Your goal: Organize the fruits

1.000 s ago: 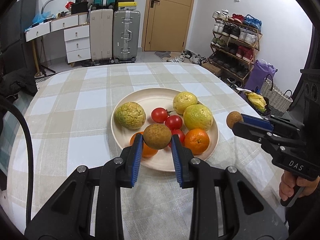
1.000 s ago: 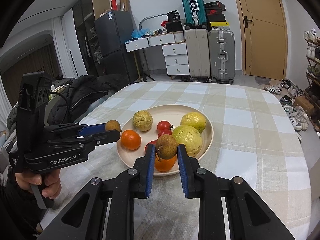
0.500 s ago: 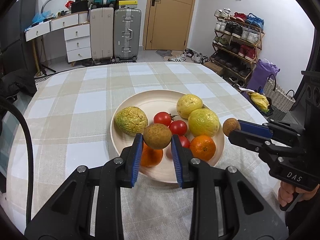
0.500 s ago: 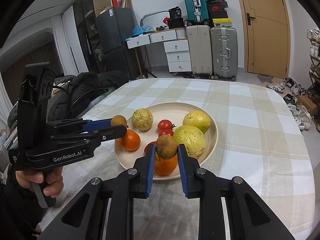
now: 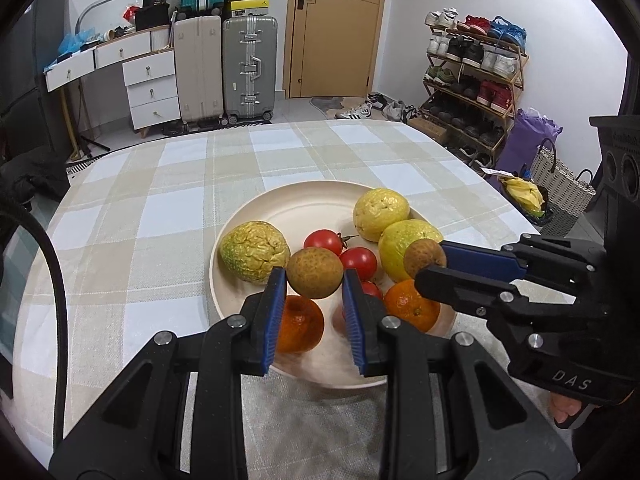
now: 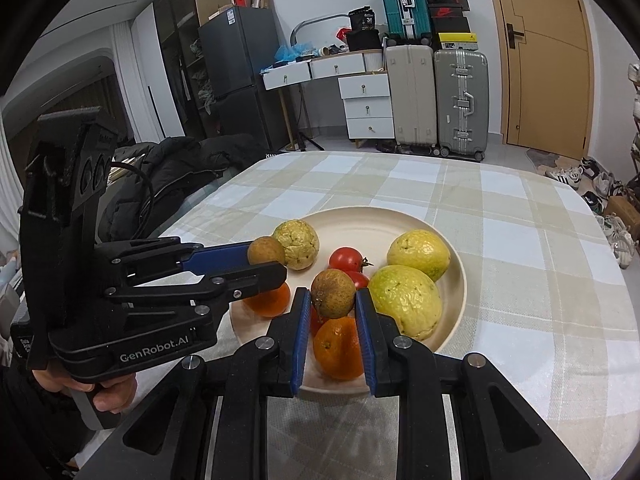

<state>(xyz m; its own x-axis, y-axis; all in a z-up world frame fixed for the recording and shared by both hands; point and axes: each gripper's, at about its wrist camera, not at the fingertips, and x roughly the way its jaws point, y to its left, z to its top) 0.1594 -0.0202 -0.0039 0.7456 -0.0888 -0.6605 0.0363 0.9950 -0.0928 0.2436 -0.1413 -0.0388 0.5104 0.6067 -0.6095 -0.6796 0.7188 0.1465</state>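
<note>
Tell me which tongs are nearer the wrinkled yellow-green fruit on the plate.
Left. The left tongs, gripping a brown fruit, hover beside the wrinkled yellow-green fruit; the right tongs sit across the plate.

Pretty lived-in room: white walls, a tan wooden door (image 5: 336,28), and two hard-shell suitcases (image 5: 224,68) parked beside a white drawer unit (image 5: 154,92). Shoe rack (image 5: 472,80) crammed with sneakers along the right wall, dark fridge (image 6: 236,76) in the far left corner. The table wears a beige-and-white checked tablecloth (image 5: 160,200).

Bright even indoor light, soft shadows, fisheye-bent dark edges, slight foreground blur.
</note>
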